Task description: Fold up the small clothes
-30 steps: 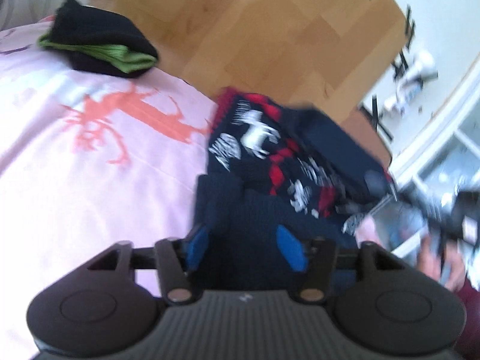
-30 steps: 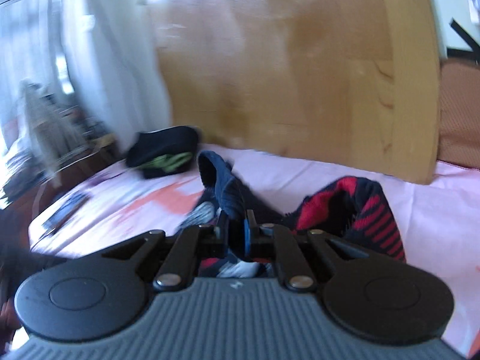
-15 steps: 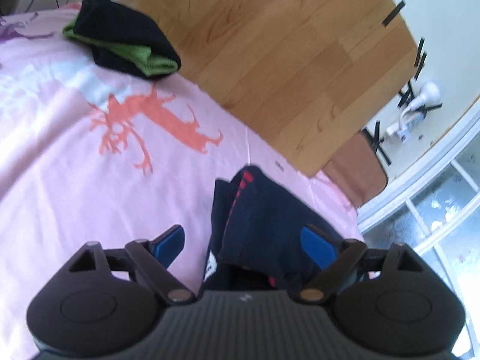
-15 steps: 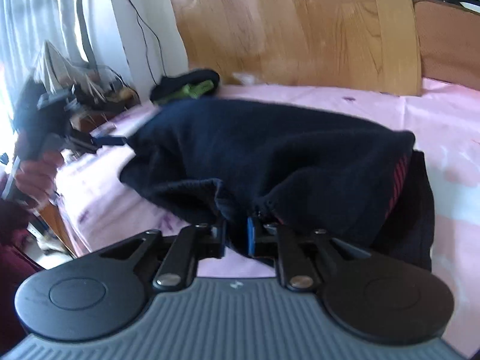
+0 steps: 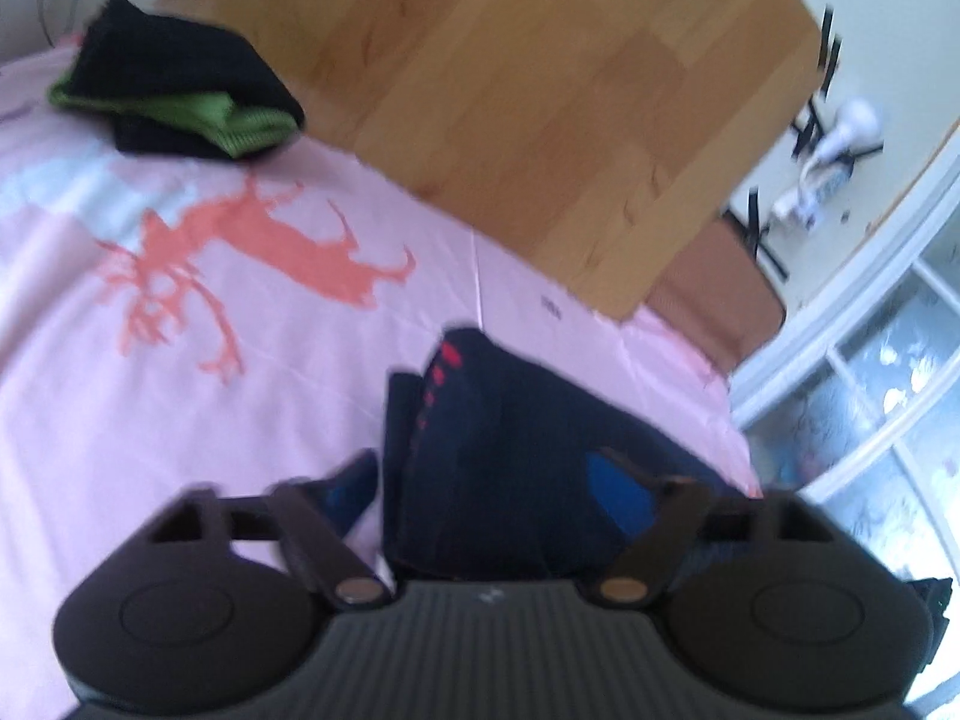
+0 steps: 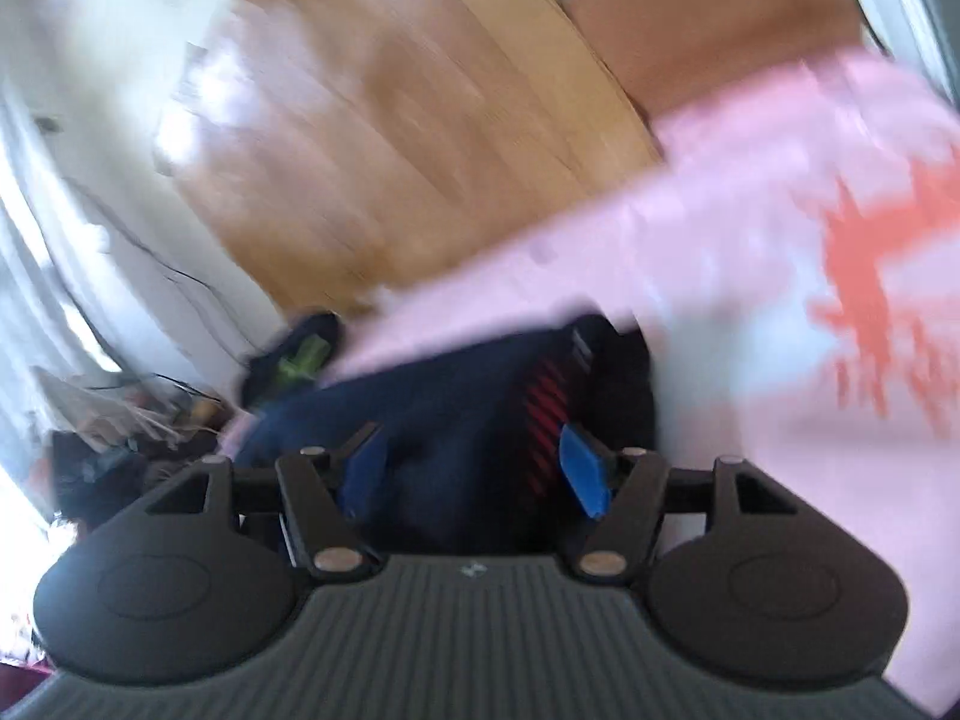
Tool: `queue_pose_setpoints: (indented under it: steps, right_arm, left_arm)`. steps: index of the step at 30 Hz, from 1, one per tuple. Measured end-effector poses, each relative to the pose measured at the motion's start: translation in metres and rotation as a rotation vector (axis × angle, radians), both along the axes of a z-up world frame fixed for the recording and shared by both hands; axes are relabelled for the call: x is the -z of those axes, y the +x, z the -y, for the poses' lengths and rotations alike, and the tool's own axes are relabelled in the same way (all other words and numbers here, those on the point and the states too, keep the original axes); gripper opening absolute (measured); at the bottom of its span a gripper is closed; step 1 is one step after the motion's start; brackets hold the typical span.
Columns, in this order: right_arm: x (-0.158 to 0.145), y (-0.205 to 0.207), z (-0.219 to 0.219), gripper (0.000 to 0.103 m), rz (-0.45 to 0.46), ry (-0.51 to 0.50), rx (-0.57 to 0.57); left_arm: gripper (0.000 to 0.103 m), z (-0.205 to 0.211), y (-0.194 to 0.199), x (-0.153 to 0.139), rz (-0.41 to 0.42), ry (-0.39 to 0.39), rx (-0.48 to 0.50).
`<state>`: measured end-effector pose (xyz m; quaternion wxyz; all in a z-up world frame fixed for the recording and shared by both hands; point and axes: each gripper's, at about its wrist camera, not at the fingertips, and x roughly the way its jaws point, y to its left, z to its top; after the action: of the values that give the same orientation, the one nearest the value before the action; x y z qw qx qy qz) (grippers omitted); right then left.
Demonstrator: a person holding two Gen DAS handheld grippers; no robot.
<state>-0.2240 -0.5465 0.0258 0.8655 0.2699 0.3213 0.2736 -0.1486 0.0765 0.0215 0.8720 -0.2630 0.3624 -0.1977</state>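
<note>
A navy garment with red stripes lies folded on the pink bedsheet. My left gripper is open, its blue pads on either side of the garment's near end. In the blurred right wrist view the same garment lies just ahead of my right gripper, which is open and holds nothing.
A folded black and green garment lies at the far left of the bed, also in the right wrist view. A wooden headboard stands behind the bed. A window is at the right.
My right gripper has let go of the navy garment and opened. The garment now lies folded on the sheet. My left gripper stays open over it.
</note>
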Motion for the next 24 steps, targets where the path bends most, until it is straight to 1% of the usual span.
queue_pose_setpoints:
  steps: [1, 2, 3, 4, 6, 7, 9, 11, 12, 13, 14, 15, 17, 18, 19, 20, 21, 22, 24]
  right_arm:
    - [0.007, 0.002, -0.006, 0.062, -0.034, 0.004, -0.02]
    - [0.012, 0.001, -0.013, 0.04, -0.048, 0.016, -0.045]
    - [0.013, 0.002, -0.019, 0.025, -0.049, 0.017, -0.059]
    - [0.01, 0.003, -0.021, 0.018, -0.043, 0.004, -0.057]
    - [-0.001, 0.003, -0.01, 0.017, -0.009, 0.016, -0.031]
    - [-0.008, 0.002, 0.004, 0.017, 0.017, 0.022, -0.005]
    - [-0.017, 0.001, 0.027, 0.017, 0.049, 0.032, 0.055]
    - [-0.011, 0.004, 0.037, 0.017, 0.024, 0.035, 0.074]
    - [-0.001, 0.006, 0.032, 0.017, -0.006, 0.011, 0.07]
    - [0.012, 0.009, 0.023, 0.017, -0.032, -0.043, 0.061]
    - [0.022, 0.01, 0.01, 0.017, -0.049, -0.115, 0.046]
    - [0.029, 0.007, 0.003, 0.017, -0.008, -0.121, 0.04]
    - [0.031, 0.005, 0.007, 0.018, -0.007, -0.101, 0.056]
    - [0.031, 0.005, 0.009, 0.019, -0.01, -0.085, 0.058]
    - [0.029, 0.005, 0.012, 0.025, -0.007, -0.081, 0.056]
    - [0.025, 0.002, 0.016, 0.034, -0.007, -0.085, 0.056]
    - [0.019, 0.001, 0.02, 0.04, 0.001, -0.093, 0.068]
    - [0.012, -0.003, 0.025, 0.049, 0.026, -0.103, 0.092]
    - [-0.001, -0.01, 0.029, 0.05, 0.083, -0.136, 0.132]
  left_arm:
    - [0.036, 0.005, 0.002, 0.002, -0.015, 0.006, 0.016]
    - [0.024, 0.011, 0.001, 0.003, -0.021, 0.02, 0.029]
    - [0.016, 0.016, -0.001, 0.002, -0.019, 0.032, 0.047]
    - [0.015, 0.019, -0.006, -0.001, -0.011, 0.042, 0.053]
    - [0.015, 0.023, -0.016, -0.009, 0.021, 0.069, 0.06]
    - [0.015, 0.025, -0.021, -0.012, 0.033, 0.081, 0.061]
    - [0.015, 0.027, -0.027, -0.01, 0.03, 0.101, 0.064]
    - [0.015, 0.03, -0.026, 0.003, -0.004, 0.129, 0.068]
    - [0.015, 0.032, -0.024, 0.01, -0.021, 0.153, 0.061]
    - [0.016, 0.033, -0.023, 0.017, -0.023, 0.162, 0.05]
    - [0.017, 0.031, -0.024, 0.019, -0.008, 0.151, 0.046]
    - [0.019, 0.03, -0.023, 0.019, -0.015, 0.146, 0.043]
    - [0.02, 0.026, -0.022, 0.017, -0.03, 0.131, 0.048]
    - [0.023, 0.023, -0.023, 0.015, -0.032, 0.13, 0.054]
    - [0.026, 0.02, -0.024, 0.012, -0.027, 0.134, 0.06]
    - [0.028, 0.018, -0.026, 0.008, -0.015, 0.142, 0.061]
    - [0.033, 0.015, -0.029, 0.003, 0.006, 0.154, 0.057]
    - [0.035, 0.011, -0.033, -0.002, 0.031, 0.158, 0.057]
    - [0.04, 0.001, -0.042, -0.015, 0.089, 0.16, 0.048]
